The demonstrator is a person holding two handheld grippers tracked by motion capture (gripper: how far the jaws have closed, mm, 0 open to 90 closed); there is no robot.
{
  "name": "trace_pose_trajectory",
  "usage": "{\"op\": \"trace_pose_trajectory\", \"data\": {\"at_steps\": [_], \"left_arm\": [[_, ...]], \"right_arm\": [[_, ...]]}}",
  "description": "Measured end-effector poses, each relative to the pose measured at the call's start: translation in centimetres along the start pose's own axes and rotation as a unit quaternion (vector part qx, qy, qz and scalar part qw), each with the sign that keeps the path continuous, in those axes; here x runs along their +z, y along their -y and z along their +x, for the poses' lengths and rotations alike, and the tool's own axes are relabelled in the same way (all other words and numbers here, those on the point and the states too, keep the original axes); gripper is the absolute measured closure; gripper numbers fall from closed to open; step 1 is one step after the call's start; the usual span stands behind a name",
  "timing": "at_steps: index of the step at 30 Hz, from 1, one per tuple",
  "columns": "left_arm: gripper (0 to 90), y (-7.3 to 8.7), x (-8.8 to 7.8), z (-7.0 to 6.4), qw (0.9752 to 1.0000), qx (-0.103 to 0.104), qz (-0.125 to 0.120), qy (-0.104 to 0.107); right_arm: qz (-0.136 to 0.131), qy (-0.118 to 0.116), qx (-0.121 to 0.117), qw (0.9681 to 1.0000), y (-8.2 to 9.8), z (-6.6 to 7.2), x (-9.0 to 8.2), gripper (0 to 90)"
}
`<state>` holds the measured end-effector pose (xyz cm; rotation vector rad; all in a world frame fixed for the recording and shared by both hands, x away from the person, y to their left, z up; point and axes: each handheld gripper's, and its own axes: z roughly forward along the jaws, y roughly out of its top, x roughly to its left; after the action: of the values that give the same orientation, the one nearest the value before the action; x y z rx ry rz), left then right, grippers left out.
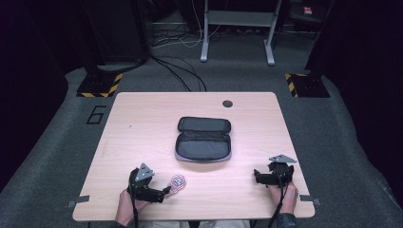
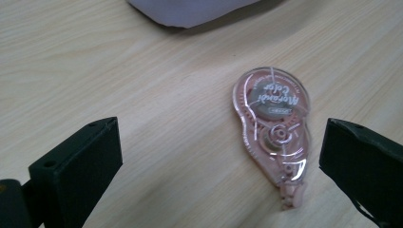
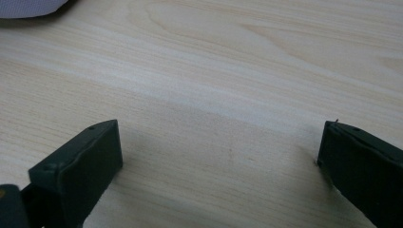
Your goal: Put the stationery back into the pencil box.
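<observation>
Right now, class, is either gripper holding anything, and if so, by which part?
Nothing is held. The left gripper is open with the pink correction tape dispenser lying untouched between its jaws; the right gripper is open over bare table.

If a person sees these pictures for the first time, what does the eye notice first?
First, the open grey pencil case, lying flat at the middle of the wooden table. Next, the small pink correction tape roller near the front edge, lying between the open jaws of the left gripper, untouched. The right gripper hovers open over bare wood.
</observation>
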<state>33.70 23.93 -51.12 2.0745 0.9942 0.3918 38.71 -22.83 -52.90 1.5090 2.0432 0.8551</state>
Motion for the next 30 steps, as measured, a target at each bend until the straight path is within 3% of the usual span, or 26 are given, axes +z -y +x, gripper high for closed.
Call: {"op": "trace_pose_trajectory", "data": {"at_steps": [8, 11, 15, 17, 19, 24, 26, 27, 30], "left_arm": [[4.9, -0.7, 2.0, -1.6, 0.9996, 0.017, 0.010, 0.023], [11.1, -0.9, 2.5, -2.0, 0.9994, 0.025, 0.012, 0.021], [22.7, -0.8, 2.7, -2.4, 0.9996, 0.023, 0.014, 0.005], [23.7, -0.8, 2.6, -2.4, 0.9994, 0.031, 0.016, 0.004], [27.8, -0.7, 2.6, -2.6, 0.9996, 0.022, 0.017, 0.008], [36.7, -0.4, 2.6, -2.7, 0.9988, 0.040, 0.028, 0.006], [39.7, -0.1, 2.7, -2.9, 0.9992, 0.036, 0.016, 0.002], [41.7, -0.2, 2.5, -2.8, 0.9986, 0.046, 0.026, 0.001], [46.8, 0.0, 2.5, -2.9, 0.9991, 0.040, 0.017, -0.004]], "right_arm": [[0.000, 0.000, -0.001, 1.0000, 0.0, 0.0, 0.0, 0.5], [-0.001, 0.001, 0.000, 1.0000, 0.0, 0.0, 0.0, 0.6], [-0.001, 0.001, 0.000, 1.0000, 0.0, 0.0, 0.0, 0.6], [-0.001, 0.001, 0.000, 1.0000, 0.0, 0.0, 0.0, 0.6], [-0.001, 0.000, -0.001, 1.0000, 0.0, 0.0, 0.0, 0.7], [-0.004, 0.001, 0.000, 1.0000, 0.0, 0.0, 0.0, 0.9], [-0.004, 0.001, 0.001, 1.0000, 0.0, 0.0, 0.0, 1.0], [-0.004, 0.001, 0.001, 1.0000, 0.0, 0.0, 0.0, 1.1], [-0.004, 0.001, 0.002, 1.0000, 0.0, 0.0, 0.0, 1.2]]}}
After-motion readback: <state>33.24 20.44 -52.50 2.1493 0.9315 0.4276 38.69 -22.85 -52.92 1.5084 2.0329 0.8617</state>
